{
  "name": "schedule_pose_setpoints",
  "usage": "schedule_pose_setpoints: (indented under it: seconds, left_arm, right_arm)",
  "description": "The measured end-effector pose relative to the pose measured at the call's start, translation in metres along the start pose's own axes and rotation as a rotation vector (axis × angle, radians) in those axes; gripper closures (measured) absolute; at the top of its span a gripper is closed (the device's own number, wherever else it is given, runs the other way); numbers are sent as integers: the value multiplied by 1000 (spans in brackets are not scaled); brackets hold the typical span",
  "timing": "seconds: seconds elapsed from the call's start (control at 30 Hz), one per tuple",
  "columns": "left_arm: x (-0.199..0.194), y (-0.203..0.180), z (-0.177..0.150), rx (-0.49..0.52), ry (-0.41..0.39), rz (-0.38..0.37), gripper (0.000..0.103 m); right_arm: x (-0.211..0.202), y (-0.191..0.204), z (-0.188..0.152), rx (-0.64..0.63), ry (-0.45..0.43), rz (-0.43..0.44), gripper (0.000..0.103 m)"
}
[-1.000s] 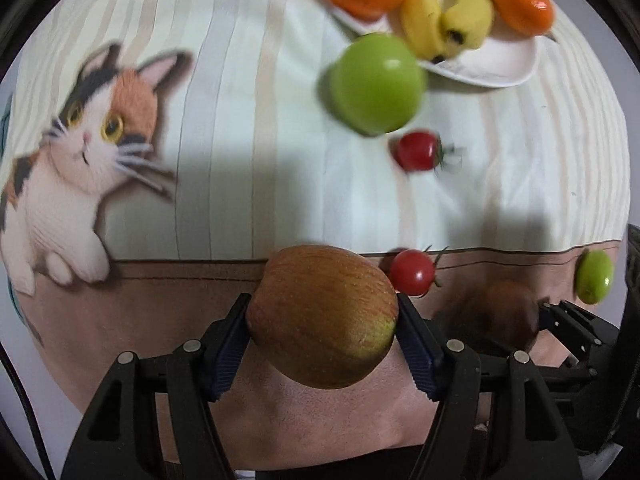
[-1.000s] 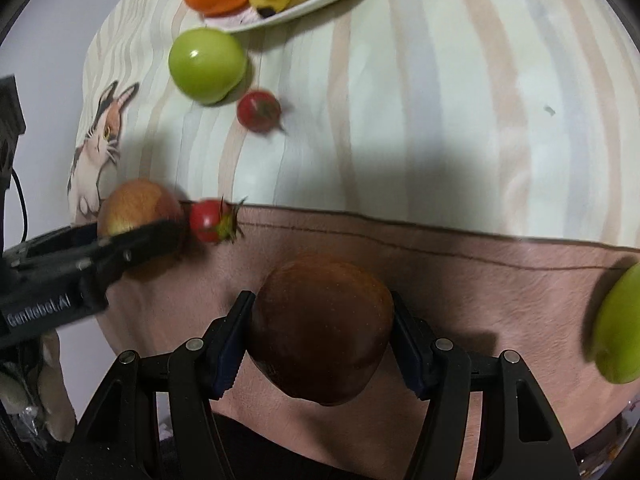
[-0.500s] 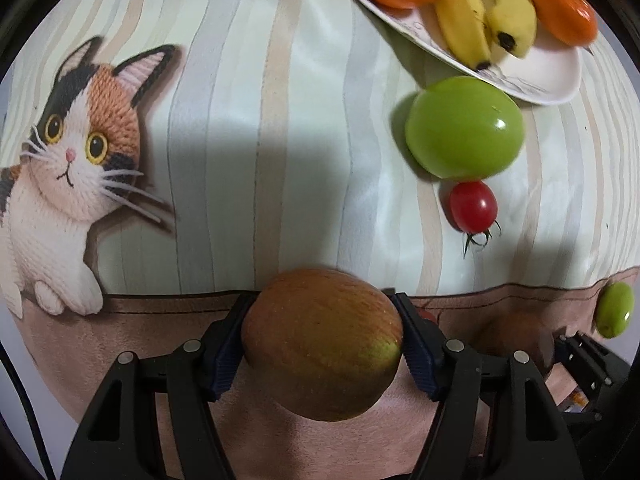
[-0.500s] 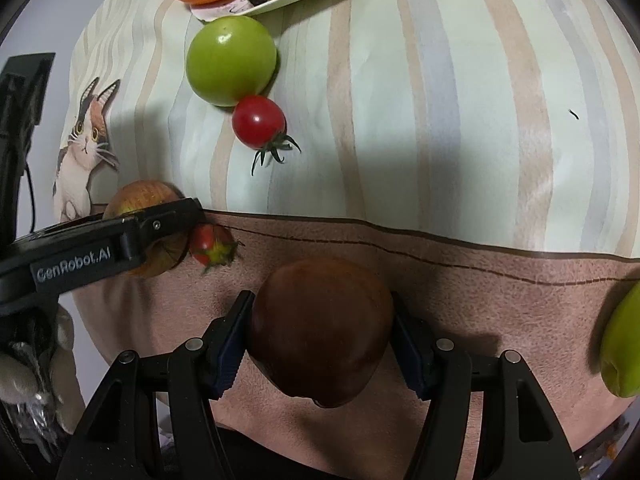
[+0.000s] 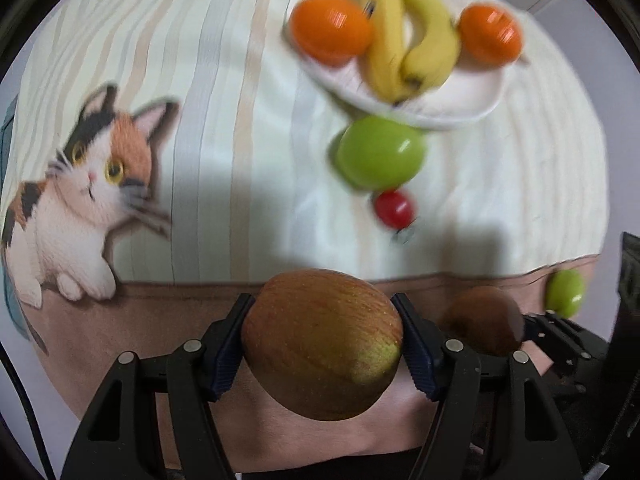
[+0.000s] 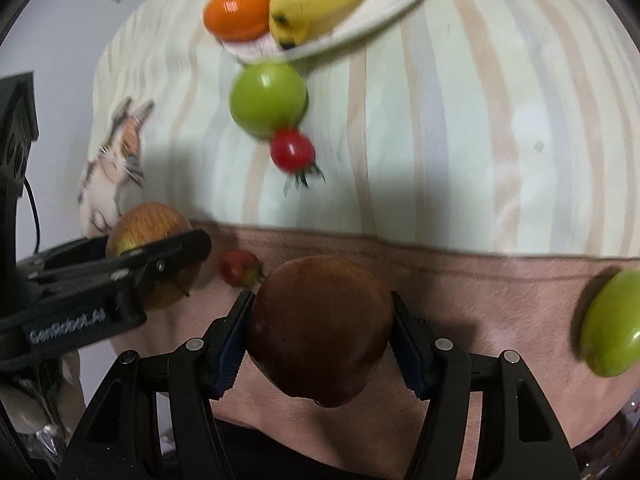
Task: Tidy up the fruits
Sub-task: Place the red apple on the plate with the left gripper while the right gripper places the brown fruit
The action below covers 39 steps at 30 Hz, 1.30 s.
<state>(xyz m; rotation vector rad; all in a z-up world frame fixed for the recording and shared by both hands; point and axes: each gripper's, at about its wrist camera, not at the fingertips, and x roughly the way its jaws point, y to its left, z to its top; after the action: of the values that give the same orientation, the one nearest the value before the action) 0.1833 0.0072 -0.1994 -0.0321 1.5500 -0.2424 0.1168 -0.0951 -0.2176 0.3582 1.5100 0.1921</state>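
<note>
My left gripper (image 5: 324, 320) is shut on a red-yellow apple (image 5: 322, 344), held above the table's brown front band. My right gripper (image 6: 320, 316) is shut on a dark red apple (image 6: 320, 328); it shows in the left wrist view (image 5: 484, 320) to the right. A white plate (image 5: 460, 100) at the back holds two oranges (image 5: 330, 28) and bananas (image 5: 400, 40). A green apple (image 5: 380, 152) and a cherry tomato (image 5: 394, 208) lie just before the plate. A second cherry tomato (image 6: 240, 266) lies between the grippers.
A smaller green fruit (image 6: 612, 324) lies at the right on the brown band. The cloth has a cat picture (image 5: 80, 200) at the left. The table edge runs close below both grippers.
Both grippers, still holding their apples, have drawn back and tilted, so the plate with its fruit sits lower in the left view. The frames are motion-blurred.
</note>
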Motion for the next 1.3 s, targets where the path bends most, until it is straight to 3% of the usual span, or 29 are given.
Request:
schedule_pose_setpoints:
  seconds: [0.17, 0.37, 0.57, 0.7, 0.87, 1.1, 1.3]
  left_arm:
    - [-43, -17, 44, -1, -75, -80, 37]
    - [-67, -9, 121, 35, -169, -58, 36]
    - [-40, 14, 196, 28, -145, -25, 36]
    - [-8, 16, 233, 39, -96, 8, 36]
    - [17, 8, 250, 82, -42, 10, 36]
    - [24, 6, 253, 92, -34, 4, 33]
    - [23, 14, 249, 75, -42, 11, 21]
  right_arm:
    - [-40, 2, 49, -3, -96, 16, 37]
    - [-68, -4, 117, 13, -218, -13, 37]
    - [-58, -11, 165, 17, -264, -96, 37]
    - [-41, -13, 176, 16, -257, -139, 37]
    - [-19, -13, 182, 25, -263, -164, 40]
    - [-14, -24, 189, 65, -261, -136, 41]
    - [-12, -26, 189, 88, -243, -122, 40]
